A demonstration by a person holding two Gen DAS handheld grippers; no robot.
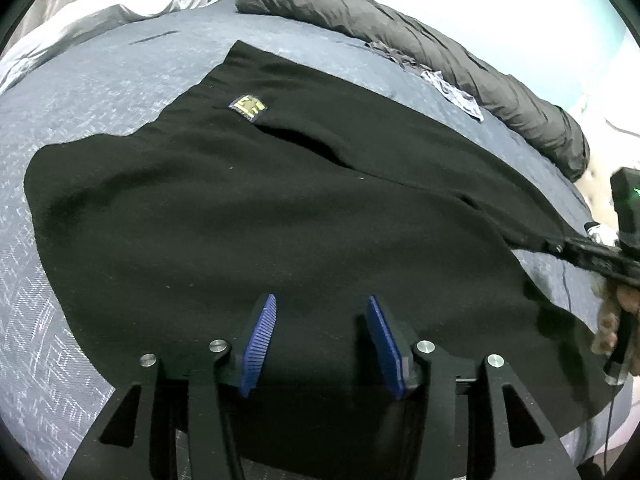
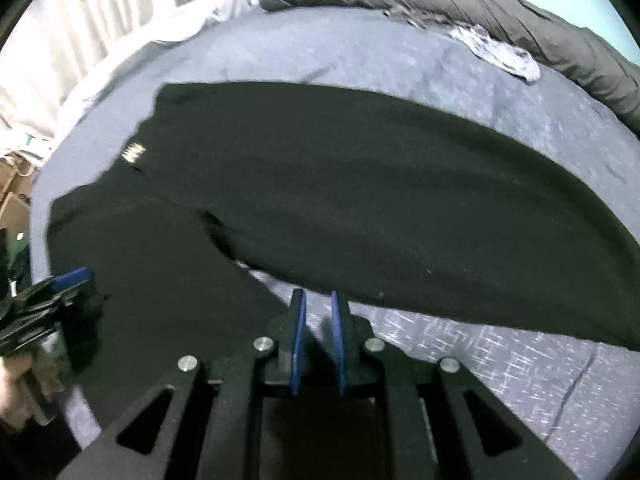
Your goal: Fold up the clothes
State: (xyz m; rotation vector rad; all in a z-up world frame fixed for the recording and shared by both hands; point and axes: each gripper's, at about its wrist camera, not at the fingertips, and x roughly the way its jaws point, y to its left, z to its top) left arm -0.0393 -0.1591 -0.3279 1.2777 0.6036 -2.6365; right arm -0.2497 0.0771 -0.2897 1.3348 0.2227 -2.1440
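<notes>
1. Nearest in the left wrist view, the left gripper hangs over the near hem of the black garment with its blue pads well apart; cloth lies under the gap, but neither pad presses on it, so it holds nothing.
2. In the right wrist view, the right gripper has its pads drawn close with only a narrow slit between. I see bedcover through that slit, not cloth, though in the left view its tip at about 3 o'clock seems to meet the garment's edge; whether it pinches fabric I cannot tell.
3. By my reading, the piece is spread out and the first fold is being set up. Next, both grippers need a firm hold on the near edge before lifting it toward 12 o'clock.
4. The garment lies flat across the blue patterned bedcover: dark, soft-looking knit, a slit or pocket crease near the middle, a small yellow label toward 11 o'clock.
5. Farthest, around 1 o'clock, a rolled grey duvet.
</notes>
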